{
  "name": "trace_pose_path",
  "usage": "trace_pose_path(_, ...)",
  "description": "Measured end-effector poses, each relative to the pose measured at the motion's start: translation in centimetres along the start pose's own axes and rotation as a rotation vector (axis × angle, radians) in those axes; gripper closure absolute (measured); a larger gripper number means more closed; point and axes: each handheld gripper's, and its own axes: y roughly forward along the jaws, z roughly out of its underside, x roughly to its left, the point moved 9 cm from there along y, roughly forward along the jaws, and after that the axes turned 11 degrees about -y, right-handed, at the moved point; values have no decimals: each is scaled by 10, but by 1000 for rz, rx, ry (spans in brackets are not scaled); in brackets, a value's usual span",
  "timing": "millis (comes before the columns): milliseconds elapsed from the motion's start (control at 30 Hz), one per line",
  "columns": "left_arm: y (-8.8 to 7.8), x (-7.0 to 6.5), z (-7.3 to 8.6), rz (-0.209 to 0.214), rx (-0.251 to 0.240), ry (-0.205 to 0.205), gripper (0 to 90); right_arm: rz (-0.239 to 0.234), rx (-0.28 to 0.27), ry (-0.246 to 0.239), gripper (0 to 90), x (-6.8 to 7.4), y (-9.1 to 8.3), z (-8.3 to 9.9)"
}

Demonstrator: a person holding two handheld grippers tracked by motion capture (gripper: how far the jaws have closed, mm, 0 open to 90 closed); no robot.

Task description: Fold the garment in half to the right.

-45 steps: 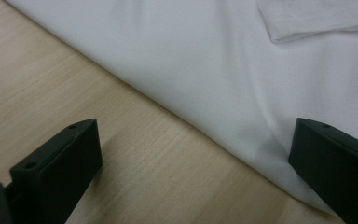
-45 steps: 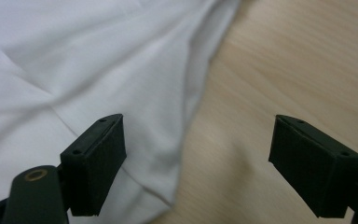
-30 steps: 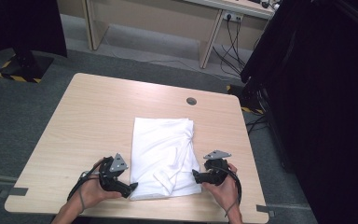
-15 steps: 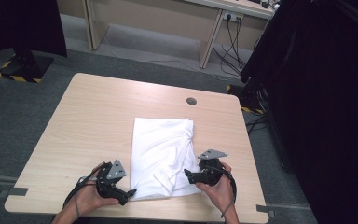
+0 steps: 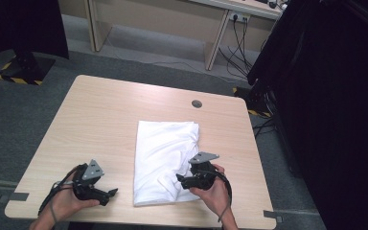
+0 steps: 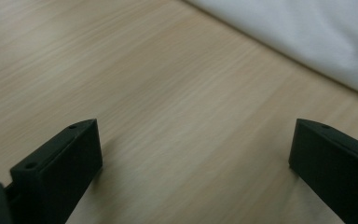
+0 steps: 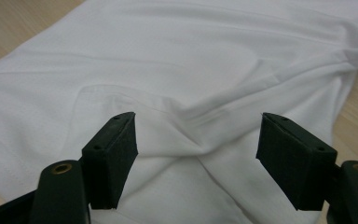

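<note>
The folded white cotton garment (image 5: 165, 160) lies on the light wooden table (image 5: 100, 120), close to its near edge and a little toward the right edge. The right gripper (image 5: 181, 180) hangs over the garment's near right part; its jaws have just been closing but stand spread, with a raised crease (image 7: 193, 133) between them, probably not yet touched. The left gripper (image 5: 111, 192) is wide apart over bare wood, just beside the cloth's left edge. To grip well, lower the right jaws around the crease, so that they catch all layers.
</note>
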Motion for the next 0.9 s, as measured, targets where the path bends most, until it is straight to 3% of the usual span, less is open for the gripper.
trace_pose_path(200, -5, 17, 2, -11, -1, -15, 2, -39, -1, -35, 315, 14, 9, -12)
trace_pose_path(633, -5, 17, 2, -20, -1, -17, 0, -99, 4, -74, 379, 38, 31, -24)
trace_pose_path(900, -5, 17, 2, -21, -1, -19, 0, -157, 27, -121, 530, 54, 53, -29)
